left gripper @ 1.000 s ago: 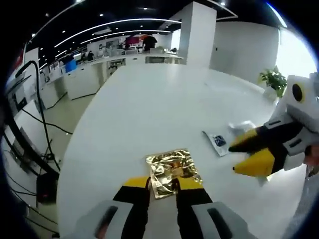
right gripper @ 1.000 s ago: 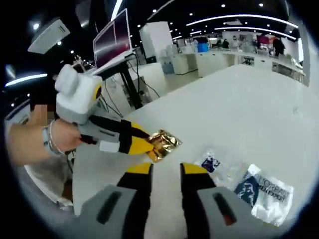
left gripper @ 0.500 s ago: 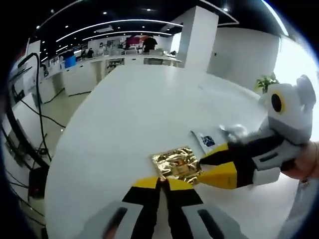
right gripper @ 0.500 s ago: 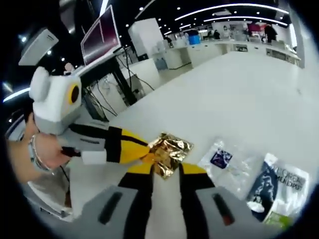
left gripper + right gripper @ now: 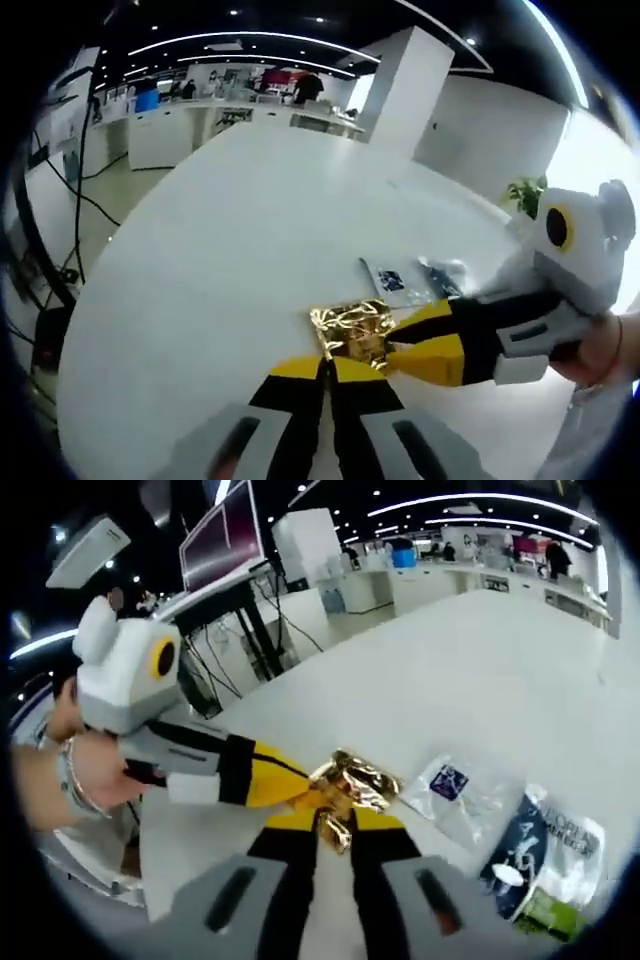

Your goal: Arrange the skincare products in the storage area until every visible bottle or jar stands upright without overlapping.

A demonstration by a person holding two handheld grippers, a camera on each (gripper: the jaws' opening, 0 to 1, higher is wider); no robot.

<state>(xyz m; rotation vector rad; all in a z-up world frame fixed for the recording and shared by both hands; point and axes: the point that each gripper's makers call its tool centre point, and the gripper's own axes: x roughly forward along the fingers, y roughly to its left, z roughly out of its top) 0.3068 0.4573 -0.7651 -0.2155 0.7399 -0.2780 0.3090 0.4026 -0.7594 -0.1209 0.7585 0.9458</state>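
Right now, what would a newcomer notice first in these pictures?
A crinkled gold foil sachet lies on the white table, pinched by the left gripper and the right gripper at once. Beside it lie a clear sachet and a dark blue-and-white packet.

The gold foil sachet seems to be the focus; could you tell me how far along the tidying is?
Early. Nothing looks arranged yet. In hand: the gold foil sachet, pinched by both the left gripper and the right gripper. Left: the clear sachets and the white-and-blue packet lie flat on the white table.

Gold foil sachet (image 5: 352, 331) on white table (image 5: 220, 260), L gripper (image 5: 327, 368) & R gripper (image 5: 392, 345) fingers pinching it
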